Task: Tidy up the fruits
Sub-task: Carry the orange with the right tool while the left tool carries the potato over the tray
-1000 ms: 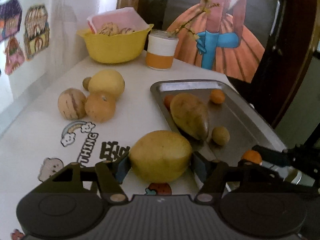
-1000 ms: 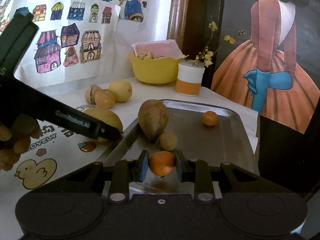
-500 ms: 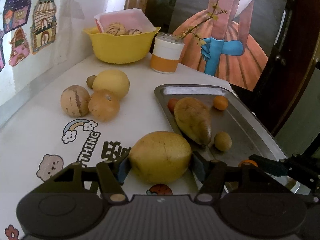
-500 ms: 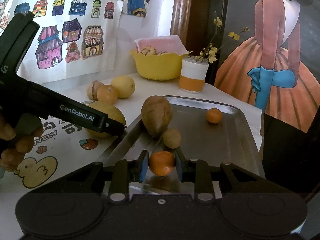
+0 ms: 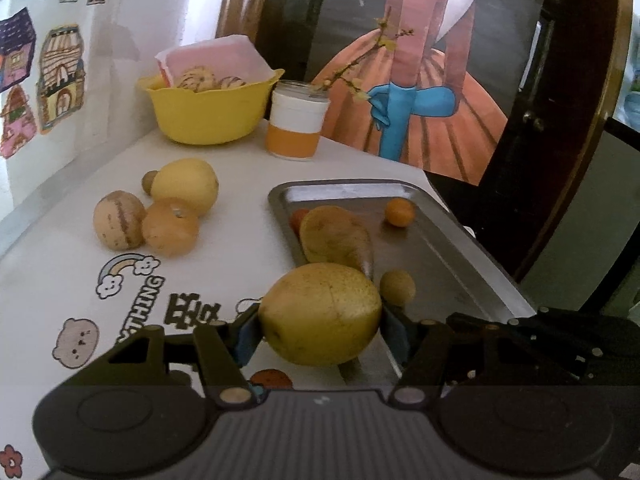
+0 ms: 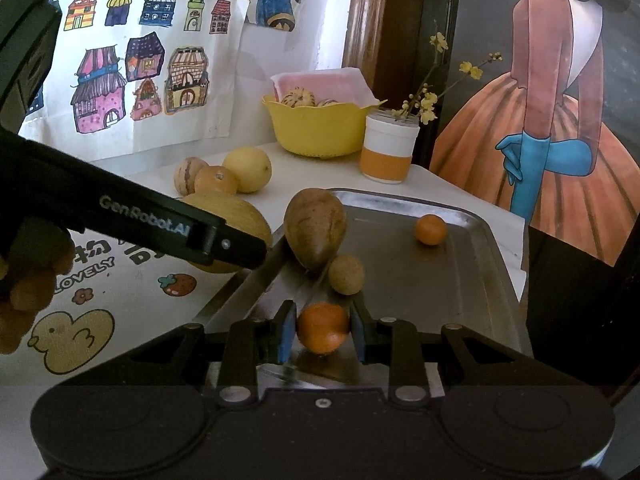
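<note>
Both tools are loaded: my left tool (image 5: 320, 316) clamps the big yellow fruit (image 5: 320, 314) at the tray's (image 5: 472, 248) near-left rim, long axis crosswise; my right tool (image 6: 322, 330) pinches a small orange (image 6: 323, 327) over the tray's near end.

Drawings-covered white wall (image 6: 256, 52), dark wooden doorframe (image 5: 560, 120)

Small red-orange fruit (image 5: 298, 219) mostly hidden behind the brown pear-shaped fruit (image 5: 336, 240)
</note>
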A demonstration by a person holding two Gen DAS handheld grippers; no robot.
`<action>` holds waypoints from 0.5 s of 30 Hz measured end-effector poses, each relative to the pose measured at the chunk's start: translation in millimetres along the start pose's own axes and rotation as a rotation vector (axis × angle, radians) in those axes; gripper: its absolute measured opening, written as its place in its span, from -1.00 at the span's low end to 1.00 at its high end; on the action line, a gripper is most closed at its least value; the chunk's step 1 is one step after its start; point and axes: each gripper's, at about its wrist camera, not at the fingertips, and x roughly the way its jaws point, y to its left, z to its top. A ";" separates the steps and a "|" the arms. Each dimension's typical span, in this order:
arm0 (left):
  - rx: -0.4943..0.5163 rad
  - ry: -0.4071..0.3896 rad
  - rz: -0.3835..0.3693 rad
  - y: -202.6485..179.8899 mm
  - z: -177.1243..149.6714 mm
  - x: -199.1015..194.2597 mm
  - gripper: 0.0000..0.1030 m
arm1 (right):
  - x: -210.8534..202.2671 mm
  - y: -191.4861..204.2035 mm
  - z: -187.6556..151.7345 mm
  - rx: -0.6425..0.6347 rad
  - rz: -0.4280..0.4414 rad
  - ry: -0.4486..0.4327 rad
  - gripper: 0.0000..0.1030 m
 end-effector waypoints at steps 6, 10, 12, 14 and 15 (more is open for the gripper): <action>0.029 0.010 -0.017 -9.1 0.2 3.2 0.29 | -0.1 -0.8 -0.7 0.002 0.002 0.006 -0.38; 0.055 0.009 -0.015 -15.3 0.9 6.6 0.28 | -2.8 -1.5 -2.4 0.002 -0.001 0.013 -0.31; 0.055 0.006 -0.016 -16.5 2.1 7.7 0.27 | -5.1 -1.3 -4.1 0.002 -0.005 0.014 -0.25; 0.054 0.000 -0.022 -17.6 3.2 8.1 0.25 | -7.7 -1.5 -5.5 0.006 -0.009 0.015 -0.16; 0.059 -0.002 -0.025 -18.4 3.4 8.0 0.25 | -9.0 -1.7 -6.4 0.007 -0.011 0.016 -0.15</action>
